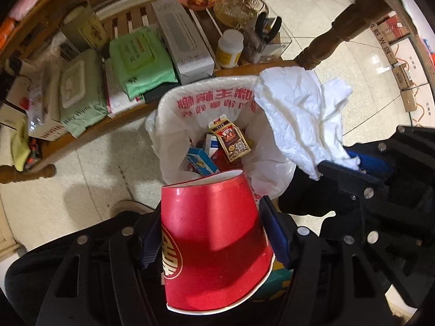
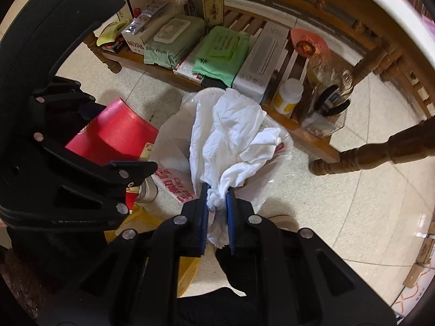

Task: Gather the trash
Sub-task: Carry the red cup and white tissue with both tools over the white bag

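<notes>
Left tool: your left tool (image 1: 212, 233) is clenching the red paper cup (image 1: 214, 241) by its sides, base pointing toward the bin, mouth toward the camera.
Right tool: your right tool (image 2: 217, 203) is pinching a crumpled white tissue (image 2: 231, 138) at its twisted end; most of the sheet is fanning out loose beyond the pads.
Bin: the trash bin, lined with a white plastic bag (image 1: 168, 114) printed in red, is standing on the floor just beside the wooden shelf (image 1: 81, 135); small cartons (image 1: 231, 141) are already lying inside.
Where the trash is: you are holding the cup at the near rim and the tissue over the far right rim, both apparently above the bin and not yet inside.
Doing it well: you are probably best moving each piece over the middle of the opening before letting go, since the tissue is overhanging the edge and could drift outside.
Cup: tipping it base-first should help it slide in instead of catching the liner.
Risk: the loose liner is sagging inward; brushing it could pull it off the rim.
</notes>
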### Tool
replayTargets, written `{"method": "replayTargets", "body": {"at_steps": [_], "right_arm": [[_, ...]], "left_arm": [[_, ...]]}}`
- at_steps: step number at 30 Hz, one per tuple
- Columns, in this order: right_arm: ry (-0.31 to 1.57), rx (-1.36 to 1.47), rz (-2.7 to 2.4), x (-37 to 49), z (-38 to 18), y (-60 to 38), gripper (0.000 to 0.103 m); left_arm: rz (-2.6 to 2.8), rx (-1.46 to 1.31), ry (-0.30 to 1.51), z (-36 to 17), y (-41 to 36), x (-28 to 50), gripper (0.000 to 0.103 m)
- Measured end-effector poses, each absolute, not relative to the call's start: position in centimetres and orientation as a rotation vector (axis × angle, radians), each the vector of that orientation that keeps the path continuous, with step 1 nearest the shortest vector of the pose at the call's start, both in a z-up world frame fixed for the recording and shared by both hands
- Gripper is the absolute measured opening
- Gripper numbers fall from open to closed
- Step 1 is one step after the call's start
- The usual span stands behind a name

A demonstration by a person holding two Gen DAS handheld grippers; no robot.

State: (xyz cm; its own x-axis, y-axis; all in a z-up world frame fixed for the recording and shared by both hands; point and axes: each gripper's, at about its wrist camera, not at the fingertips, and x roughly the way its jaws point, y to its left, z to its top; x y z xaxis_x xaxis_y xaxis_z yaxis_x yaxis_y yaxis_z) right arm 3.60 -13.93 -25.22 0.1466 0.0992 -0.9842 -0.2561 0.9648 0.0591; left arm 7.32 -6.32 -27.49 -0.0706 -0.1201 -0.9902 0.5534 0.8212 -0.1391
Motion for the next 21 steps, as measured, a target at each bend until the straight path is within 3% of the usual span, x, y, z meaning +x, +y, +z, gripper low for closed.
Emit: {"method": "replayTargets", "body": {"at_steps": [21], "right_arm": [[1.564,0.009,0.199,8.8,-36.3,-16.5,0.013]], "left_arm": [[-0.517,0.267,1.728,-37.3,-8.0,12.2,0.065]]}}
